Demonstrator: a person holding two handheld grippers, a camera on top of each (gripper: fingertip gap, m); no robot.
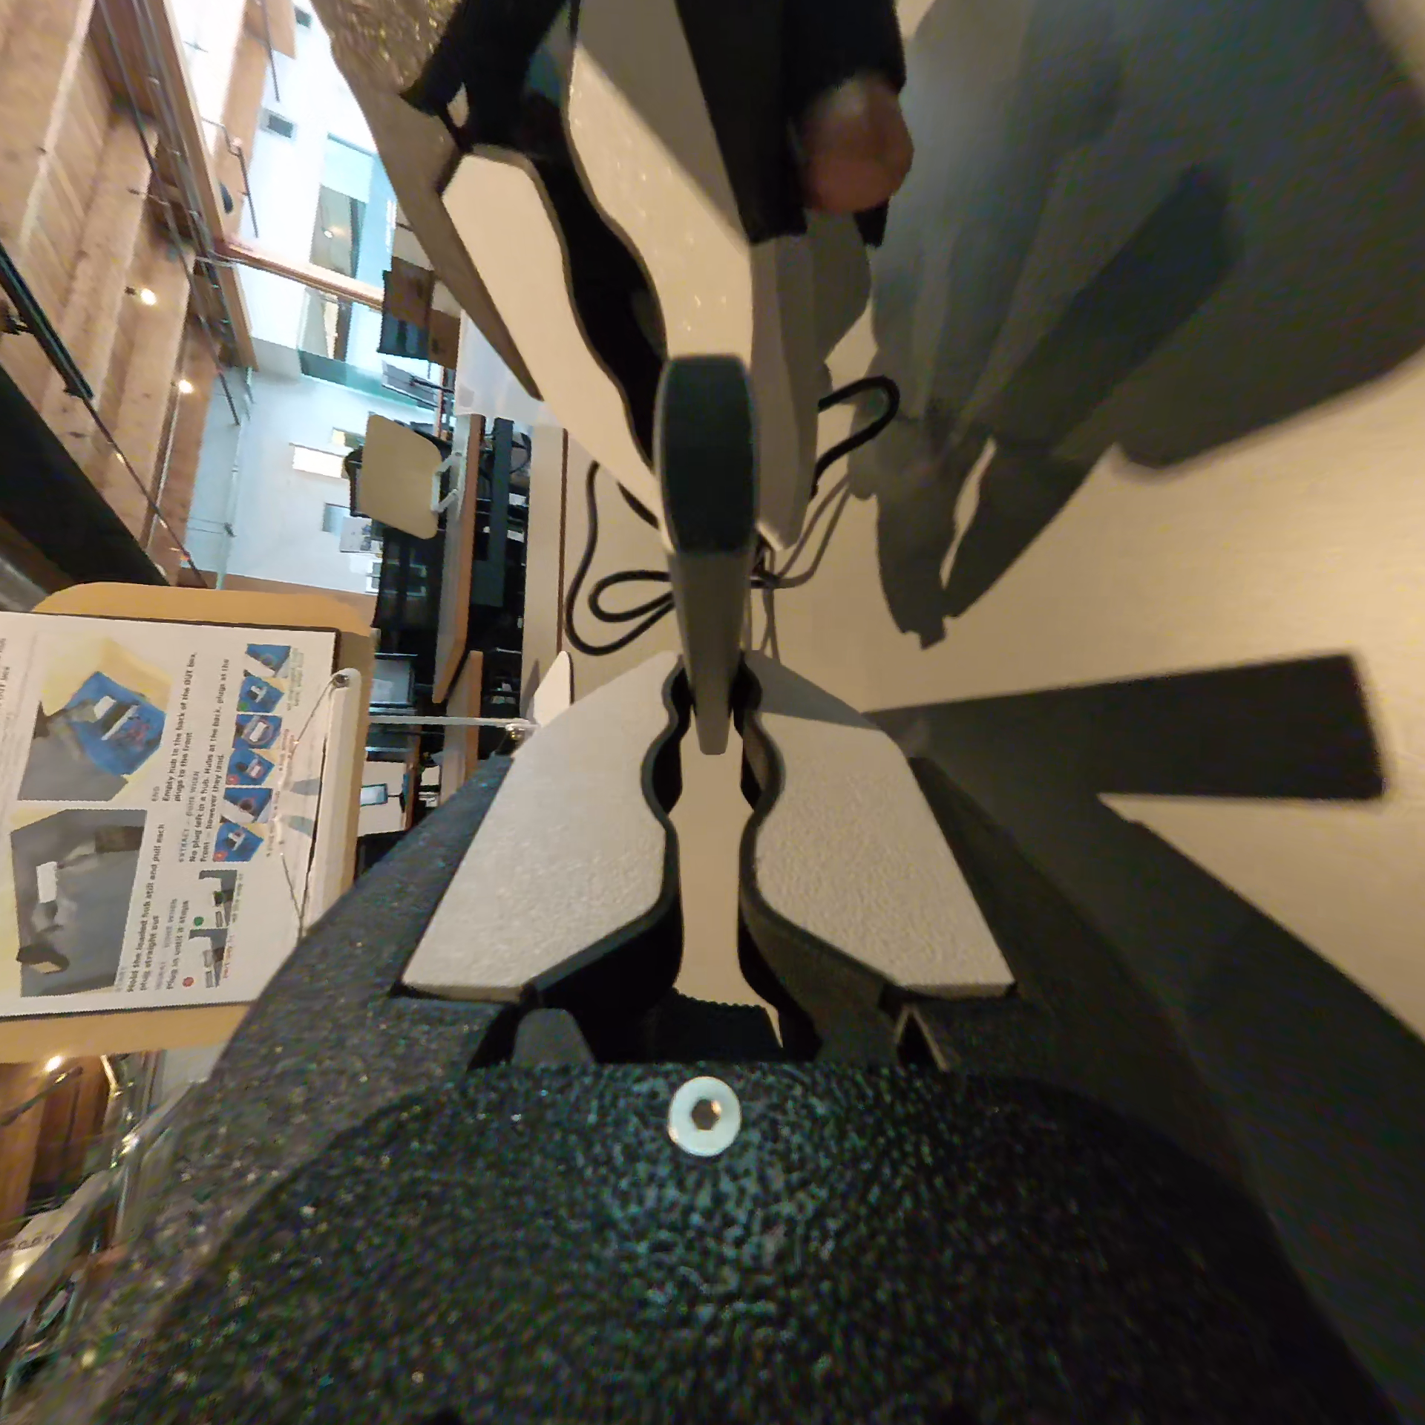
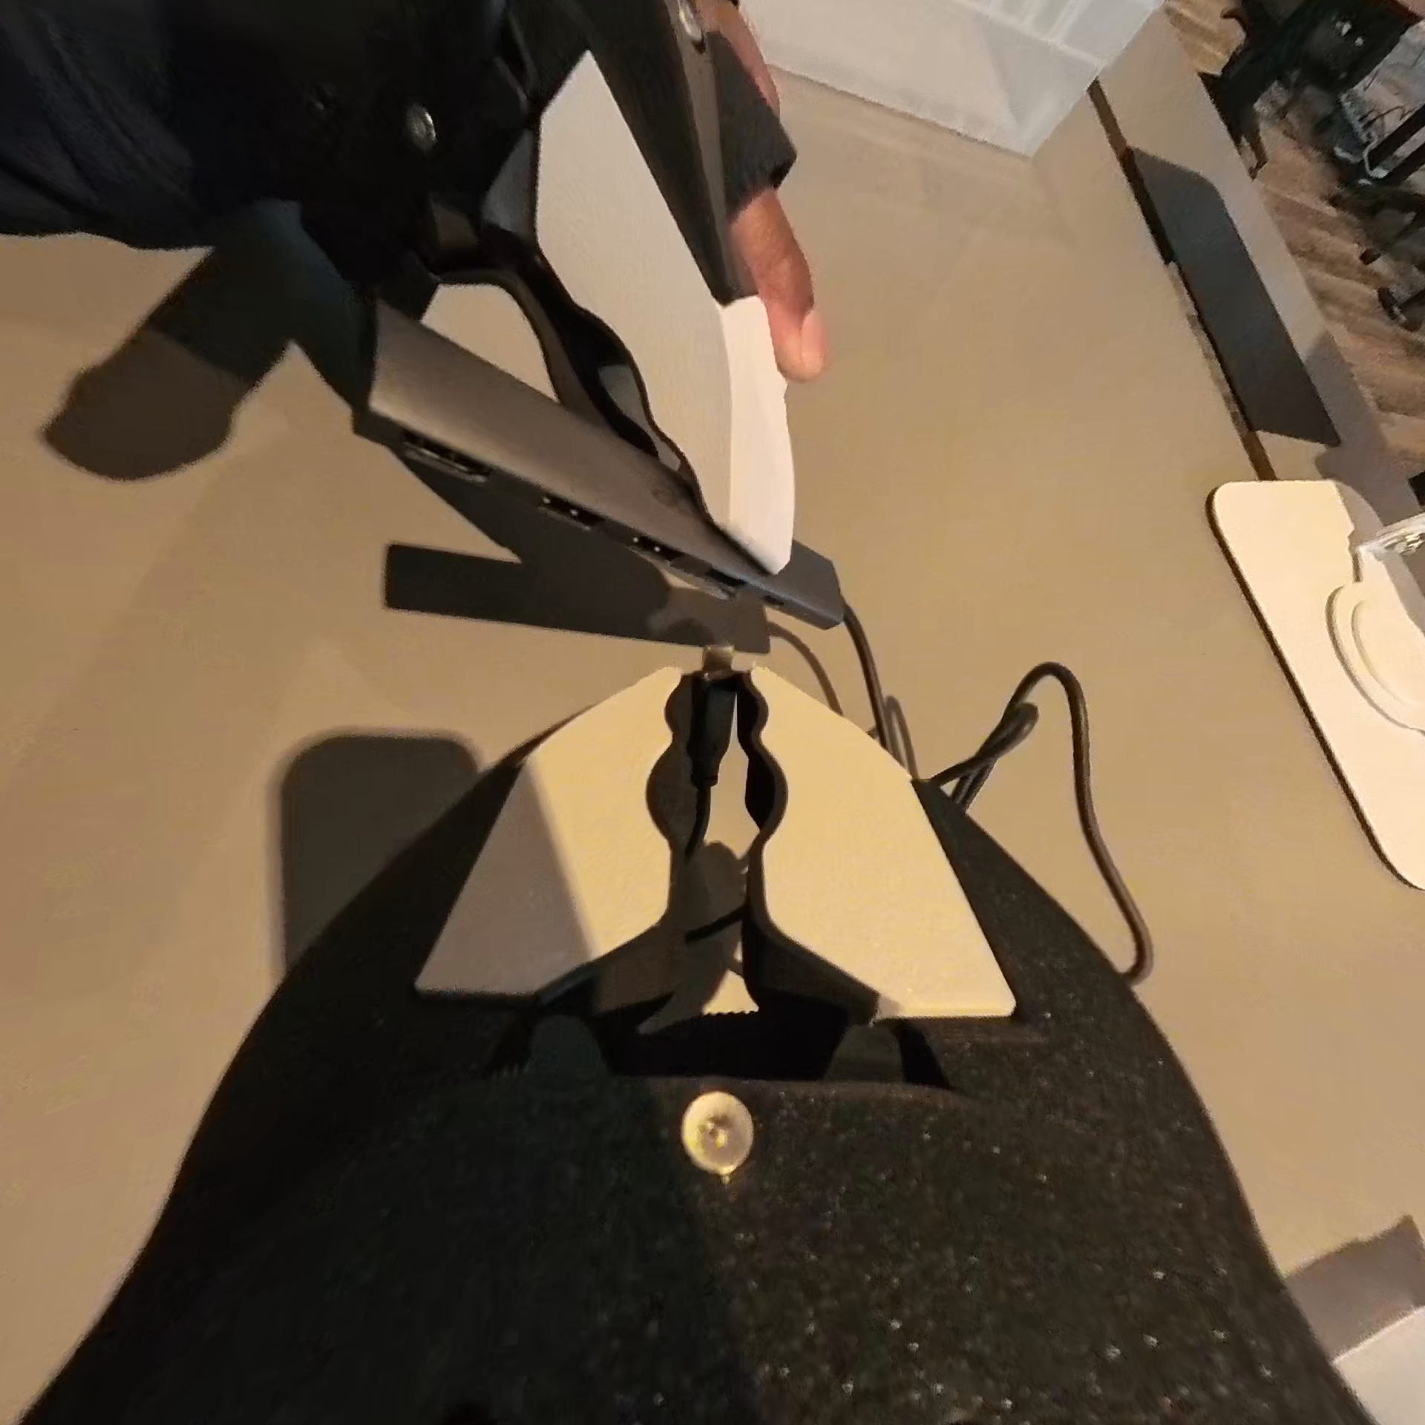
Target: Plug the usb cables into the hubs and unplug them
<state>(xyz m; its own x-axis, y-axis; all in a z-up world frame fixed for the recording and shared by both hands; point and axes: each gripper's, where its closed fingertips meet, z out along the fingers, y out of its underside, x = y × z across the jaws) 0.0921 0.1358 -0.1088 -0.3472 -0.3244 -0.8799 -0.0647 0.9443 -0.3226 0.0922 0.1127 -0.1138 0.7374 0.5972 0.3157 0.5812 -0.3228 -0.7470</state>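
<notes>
My left gripper (image 1: 709,698) is shut on a slim grey USB hub (image 1: 705,493), seen end-on and held above the table. In the right wrist view the hub (image 2: 540,470) slants across with a row of ports along its lower edge, and the left gripper's white finger (image 2: 759,432) clamps it. My right gripper (image 2: 717,678) is shut on a black USB plug (image 2: 711,725). The plug's metal tip points up at the hub's ports, just short of them. The plug's black cable (image 2: 1079,771) loops on the table to the right.
The hub's own cable (image 2: 864,671) trails down to the beige table (image 2: 231,694). A printed instruction sheet on cardboard (image 1: 154,810) stands at the left. A clear bin (image 2: 964,62) sits at the back, and a white flat stand (image 2: 1272,617) at the right. My two grippers' fingertips are within a few centimetres of each other.
</notes>
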